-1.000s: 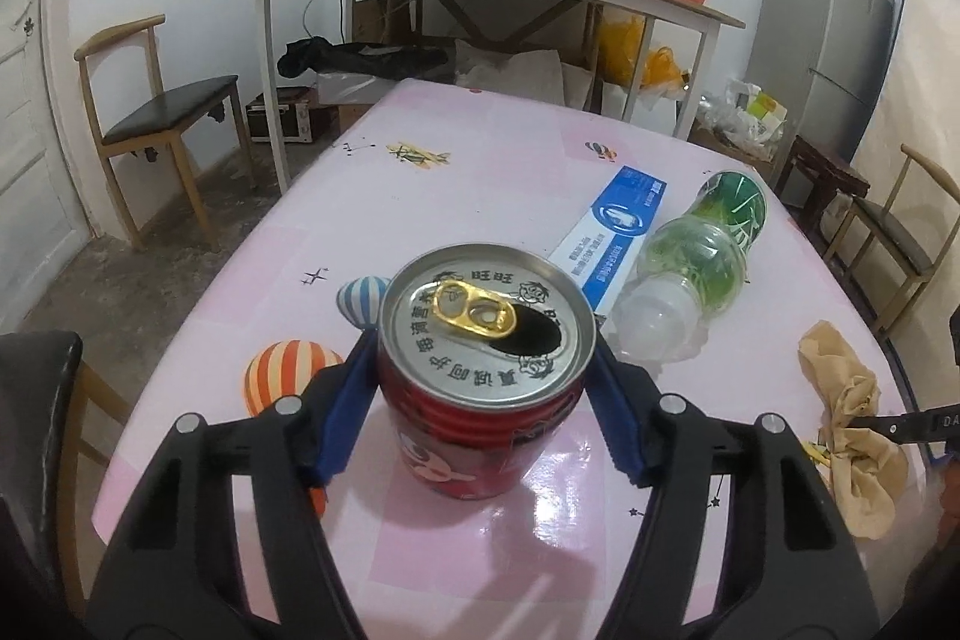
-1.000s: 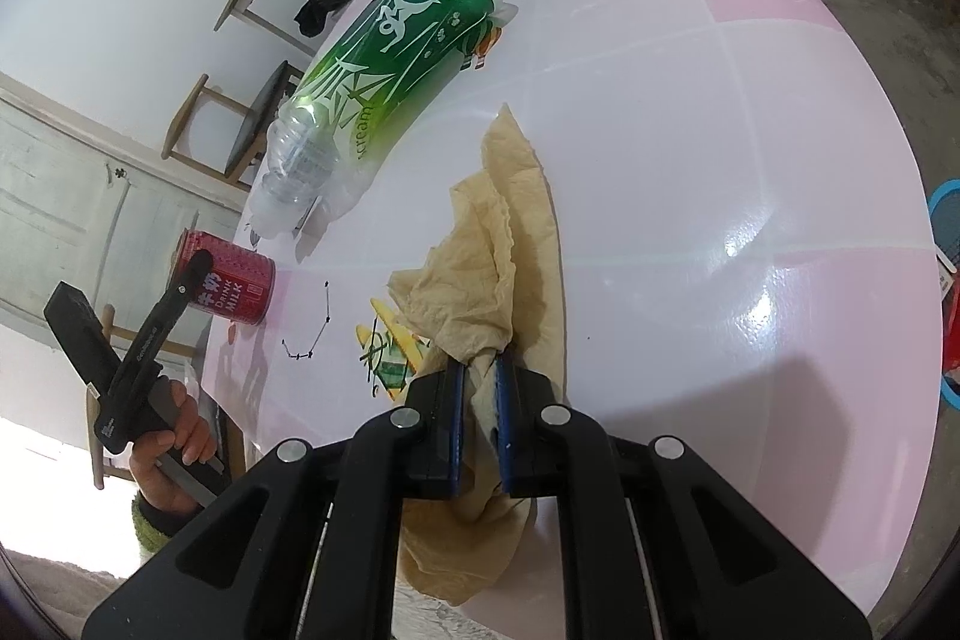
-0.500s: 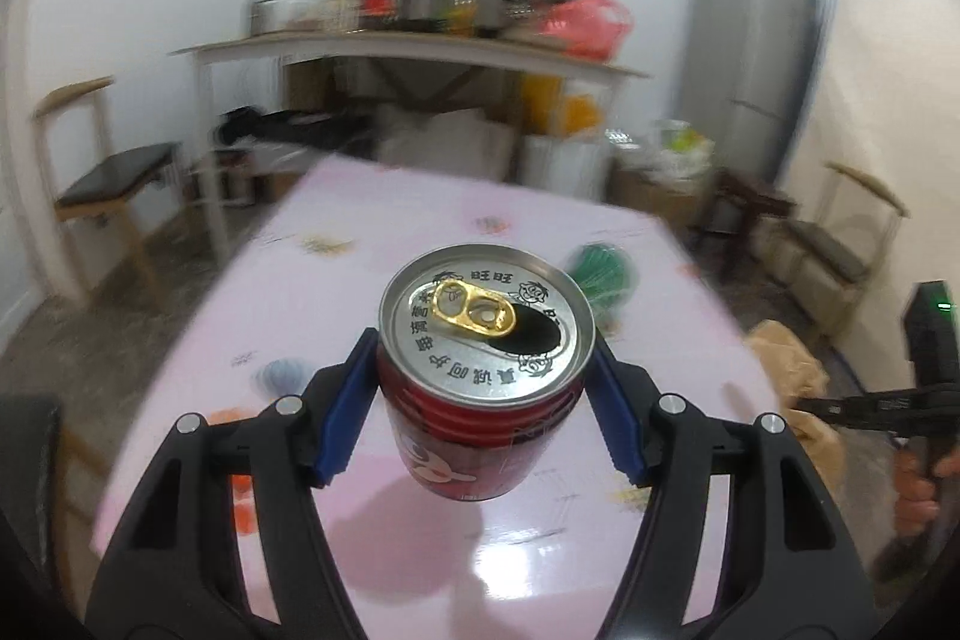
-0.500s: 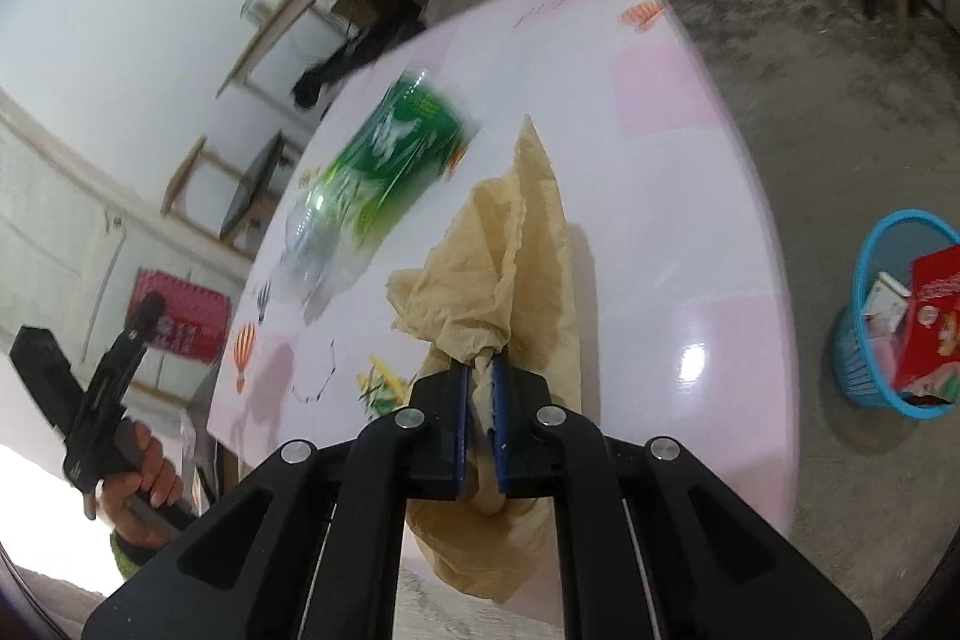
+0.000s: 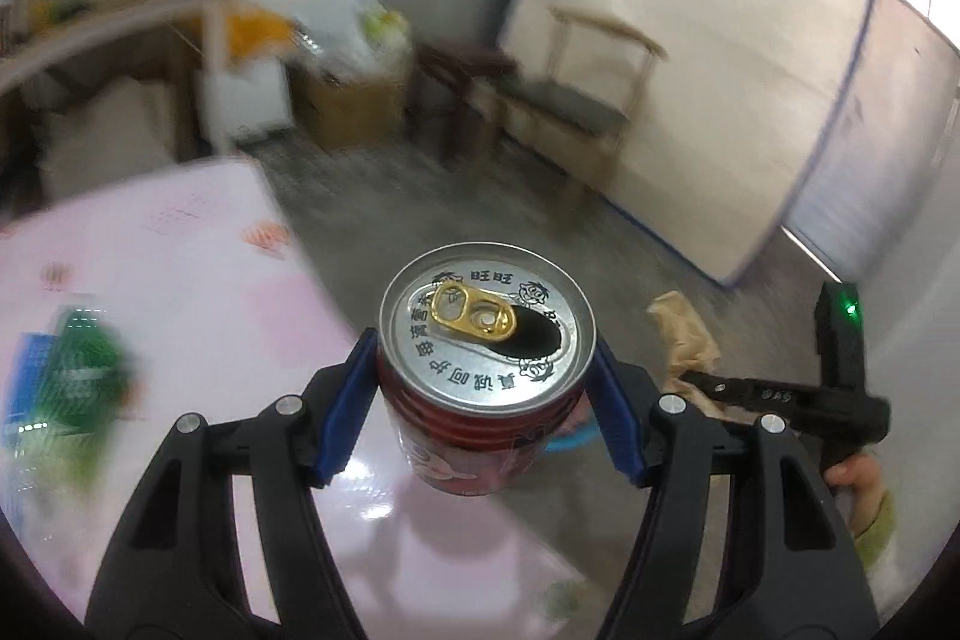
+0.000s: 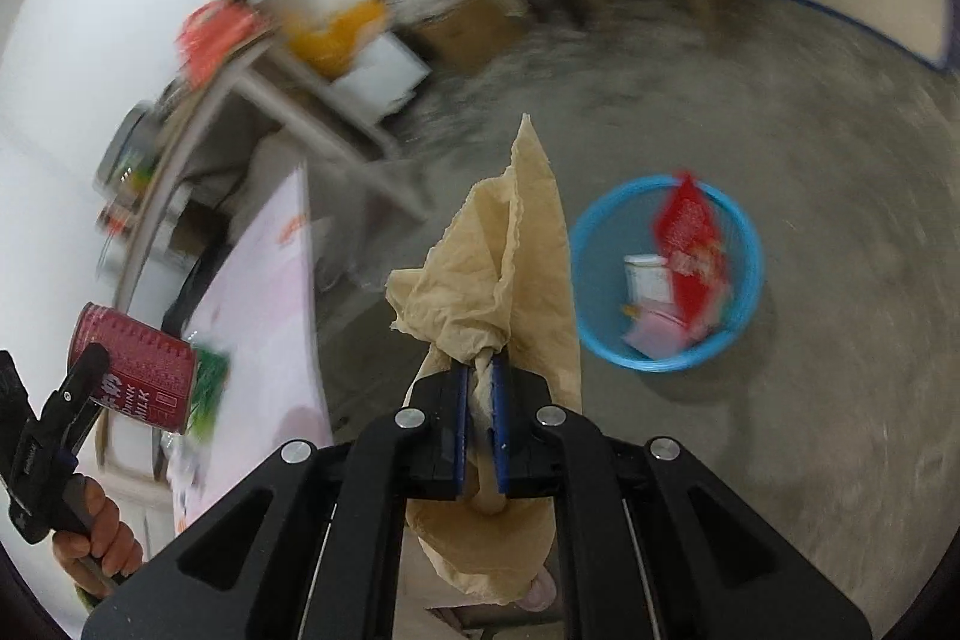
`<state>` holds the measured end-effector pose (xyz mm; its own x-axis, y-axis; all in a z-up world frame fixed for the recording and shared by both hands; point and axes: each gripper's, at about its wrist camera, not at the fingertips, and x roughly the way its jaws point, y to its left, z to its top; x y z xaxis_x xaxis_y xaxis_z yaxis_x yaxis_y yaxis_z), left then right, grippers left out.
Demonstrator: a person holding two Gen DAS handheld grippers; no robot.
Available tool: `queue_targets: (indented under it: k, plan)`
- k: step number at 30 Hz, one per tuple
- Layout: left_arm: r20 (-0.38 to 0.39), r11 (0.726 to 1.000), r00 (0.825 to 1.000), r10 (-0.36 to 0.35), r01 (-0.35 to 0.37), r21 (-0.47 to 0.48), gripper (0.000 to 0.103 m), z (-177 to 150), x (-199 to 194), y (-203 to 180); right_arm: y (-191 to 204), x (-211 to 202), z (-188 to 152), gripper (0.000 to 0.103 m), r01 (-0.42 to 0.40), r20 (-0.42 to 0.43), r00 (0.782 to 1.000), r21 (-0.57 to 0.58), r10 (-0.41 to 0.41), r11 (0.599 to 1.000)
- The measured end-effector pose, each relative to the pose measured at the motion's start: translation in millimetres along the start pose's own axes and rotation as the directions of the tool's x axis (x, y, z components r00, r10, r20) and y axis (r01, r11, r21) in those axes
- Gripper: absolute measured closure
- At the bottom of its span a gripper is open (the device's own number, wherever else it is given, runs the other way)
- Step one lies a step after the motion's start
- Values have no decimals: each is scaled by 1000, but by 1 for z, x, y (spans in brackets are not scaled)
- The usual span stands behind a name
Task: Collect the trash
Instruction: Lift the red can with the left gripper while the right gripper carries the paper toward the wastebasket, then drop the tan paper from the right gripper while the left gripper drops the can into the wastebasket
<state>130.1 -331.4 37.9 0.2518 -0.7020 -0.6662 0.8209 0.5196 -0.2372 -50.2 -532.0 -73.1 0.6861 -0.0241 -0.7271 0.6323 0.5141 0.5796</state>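
Left gripper (image 5: 486,388) clamps the can (image 5: 487,370); right gripper (image 6: 478,400) pinches the napkin (image 6: 498,280). Carry both over the basket (image 6: 750,244) — at 2 o'clock in the right view — before releasing.

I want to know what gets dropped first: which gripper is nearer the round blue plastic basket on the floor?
Right, judging by its view. The right gripper, shut on the tan paper napkin, faces the blue basket. The left gripper, holding the red can, is above the table's edge.

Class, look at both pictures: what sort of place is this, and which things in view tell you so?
Probably a plain room in a home, used for eating and storage. A pink-clothed table, a wooden chair by the wall and a cluttered side table point to that. A blue basket of rubbish stands on the bare floor.
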Motion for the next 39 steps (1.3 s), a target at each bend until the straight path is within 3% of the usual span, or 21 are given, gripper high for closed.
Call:
queue_targets:
  k: [4,7,9,10,11,15,21,28,36,39]
  plan:
    - [-119,998,992,-36,42,42,40,6,70,-36,-49,8,-2,96,24,-27,999,115,-21,993]
    - [-170,999,984,-48,51,15,40,20,121,-49,-67,15,-3,96,32,-41,999,150,-26,988]
    - [-180,999,983,-44,41,-17,36,30,149,-50,-72,20,-3,96,33,-45,999,163,-26,986]
    - [-171,999,985,-24,17,-37,26,35,162,-49,-73,21,-4,96,30,-46,999,166,-23,986]
    - [-151,999,989,0,-8,-54,24,39,169,-46,-76,22,-4,96,27,-47,999,170,-20,985]
    - [-142,994,990,-18,2,-112,23,41,173,-42,-85,30,-3,96,22,-63,998,176,-11,984]
    - [-103,991,995,-4,-9,-131,23,32,124,-19,-82,52,7,96,44,-92,995,152,-30,987]
    - [-13,995,999,29,-30,-100,23,9,32,4,-67,104,47,96,129,-113,986,37,-124,991]
    - [44,984,986,159,-155,-84,23,-41,-61,38,-48,204,83,92,228,-179,953,-107,-244,968]
    - [51,967,971,233,-226,-116,23,-64,-87,57,-47,236,91,66,274,-188,936,-144,-298,951]
